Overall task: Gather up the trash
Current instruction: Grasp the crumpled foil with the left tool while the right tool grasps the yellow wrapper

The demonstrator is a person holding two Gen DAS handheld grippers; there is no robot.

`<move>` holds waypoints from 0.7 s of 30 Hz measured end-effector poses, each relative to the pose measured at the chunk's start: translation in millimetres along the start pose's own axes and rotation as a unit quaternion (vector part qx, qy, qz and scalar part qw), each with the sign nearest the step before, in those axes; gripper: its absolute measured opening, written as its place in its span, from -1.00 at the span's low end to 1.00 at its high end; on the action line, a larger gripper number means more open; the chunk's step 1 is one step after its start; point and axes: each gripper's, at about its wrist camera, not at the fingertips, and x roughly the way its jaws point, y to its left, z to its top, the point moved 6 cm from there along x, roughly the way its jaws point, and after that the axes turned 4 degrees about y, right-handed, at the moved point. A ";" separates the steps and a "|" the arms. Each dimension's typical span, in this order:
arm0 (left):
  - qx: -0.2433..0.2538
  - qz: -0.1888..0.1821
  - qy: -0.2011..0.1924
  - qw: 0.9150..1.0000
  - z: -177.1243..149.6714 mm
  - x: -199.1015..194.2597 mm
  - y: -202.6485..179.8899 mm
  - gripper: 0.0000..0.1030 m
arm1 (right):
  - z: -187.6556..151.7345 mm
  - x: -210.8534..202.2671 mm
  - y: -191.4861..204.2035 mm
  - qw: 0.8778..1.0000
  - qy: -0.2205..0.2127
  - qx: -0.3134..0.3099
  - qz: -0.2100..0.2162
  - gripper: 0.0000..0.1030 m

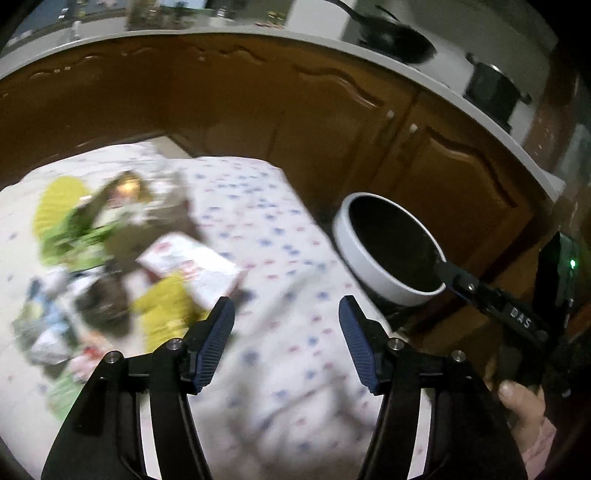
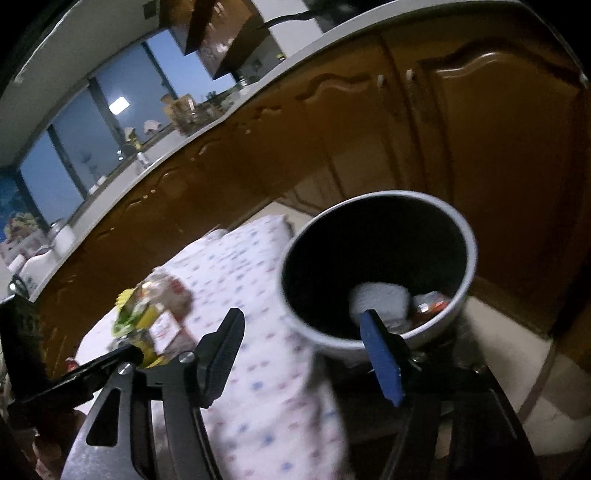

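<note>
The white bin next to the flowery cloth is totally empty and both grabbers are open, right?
Not quite. The bin is not empty: the right wrist view shows a pale crumpled lump and a red wrapper at its bottom. It does stand beside the cloth, and the left grabber and right grabber are open.

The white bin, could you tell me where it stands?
The white bin stands on the floor, right of the patterned cloth, before the brown cabinets.

Brown wooden cabinet doors (image 1: 436,155) beneath a pale countertop (image 1: 258,35); a black frying pan (image 1: 399,38) and pot (image 1: 491,88) rest above.
</note>
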 end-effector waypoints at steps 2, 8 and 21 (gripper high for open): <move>-0.012 0.016 -0.010 1.000 -3.1 -13.3 17.8 0.19 | -6.0 1.1 15.7 1.000 0.003 -0.006 0.014 0.33; -0.058 0.046 -0.031 0.997 -12.5 -45.5 68.4 0.21 | -23.0 8.7 58.1 0.998 0.015 -0.032 0.046 0.34; -0.102 0.091 -0.043 0.990 -29.2 -75.9 136.1 0.30 | -53.8 44.1 137.0 0.990 0.058 -0.089 0.090 0.34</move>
